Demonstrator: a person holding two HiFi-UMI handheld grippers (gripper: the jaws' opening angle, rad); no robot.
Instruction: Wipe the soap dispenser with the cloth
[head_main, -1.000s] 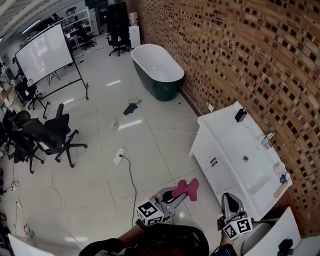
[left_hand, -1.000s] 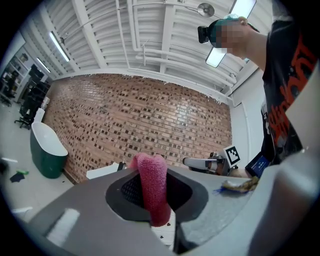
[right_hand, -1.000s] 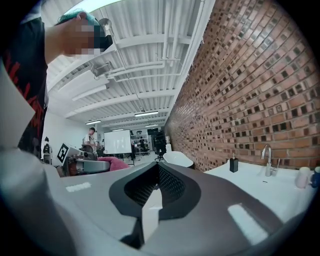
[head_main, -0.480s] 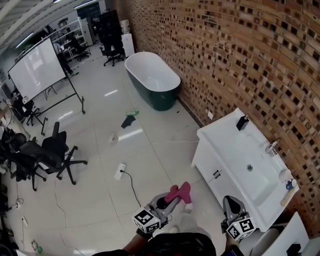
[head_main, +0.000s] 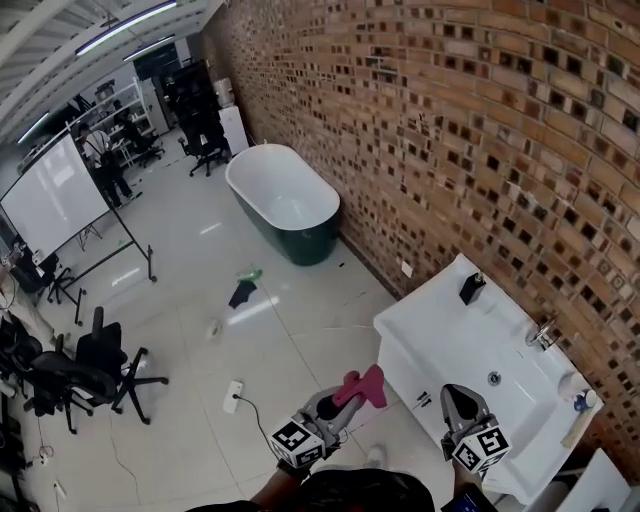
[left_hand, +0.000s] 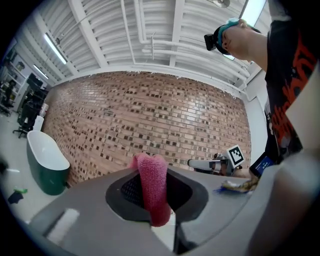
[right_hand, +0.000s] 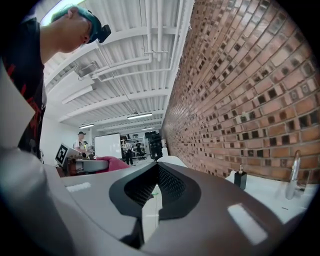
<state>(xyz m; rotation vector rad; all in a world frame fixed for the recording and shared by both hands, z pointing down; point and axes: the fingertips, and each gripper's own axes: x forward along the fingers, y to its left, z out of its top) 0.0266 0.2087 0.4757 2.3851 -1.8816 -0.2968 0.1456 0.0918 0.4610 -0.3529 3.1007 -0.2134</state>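
Brick wall (head_main: 480, 130) at right; bathtub (head_main: 283, 205) far along it; white counter (head_main: 440, 320) with tap (head_main: 541, 335) near right; whiteboard (head_main: 55, 200) far left; office chairs (head_main: 85, 375) near left.

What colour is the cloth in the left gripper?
Pink; the cloth shows best in the left gripper view.

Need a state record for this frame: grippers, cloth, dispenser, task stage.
left gripper: shut on pink terry cloth
right gripper: shut, empty
black soap dispenser: upright on white vanity counter, untouched
task stage: wiping not yet begun; neither gripper is at the dispenser
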